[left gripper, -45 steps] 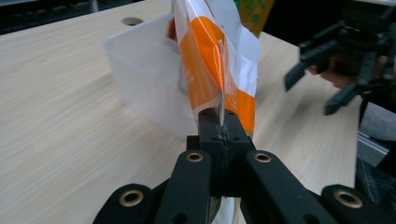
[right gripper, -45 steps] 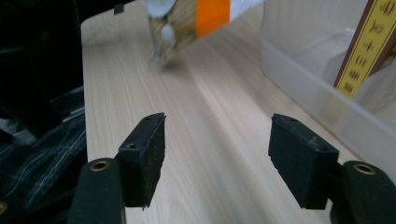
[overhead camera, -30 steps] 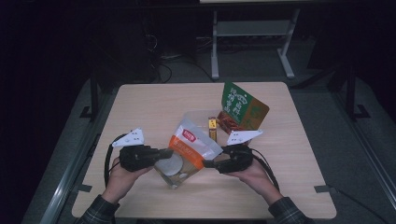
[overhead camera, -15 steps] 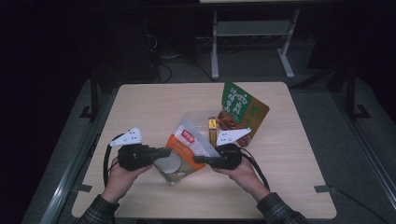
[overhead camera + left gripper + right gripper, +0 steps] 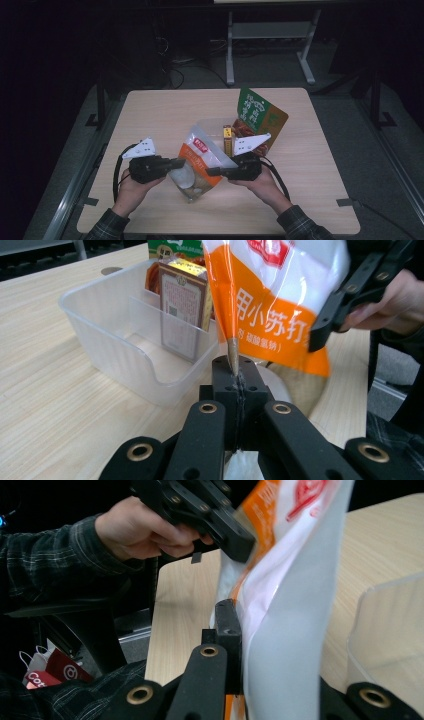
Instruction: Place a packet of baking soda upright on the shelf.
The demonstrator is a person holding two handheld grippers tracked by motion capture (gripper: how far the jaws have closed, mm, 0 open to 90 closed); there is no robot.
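An orange and white pouch [image 5: 197,162] with a clear lower part stands tilted between my two grippers, just in front of a clear plastic bin [image 5: 212,126]. My left gripper [image 5: 182,161] is shut on the pouch's left edge seam [image 5: 233,347], which runs into the closed jaws. My right gripper [image 5: 209,171] is shut on the pouch's opposite edge [image 5: 295,605]; its jaws press the film flat. In the left gripper view, the right gripper [image 5: 317,342] pinches the far side of the pouch [image 5: 270,305]. In the right gripper view, the left gripper [image 5: 240,545] holds the upper edge.
The bin [image 5: 115,340] has a divider and holds a yellow box [image 5: 227,140] standing on end. A green and orange packet [image 5: 257,115] leans at its far right. Bare wooden tabletop [image 5: 165,115] lies left of and behind the bin. The table's front edge is close to the person's sleeves.
My right gripper has moved left to the pouch and closed on its right edge. The left gripper has kept its grip and place.
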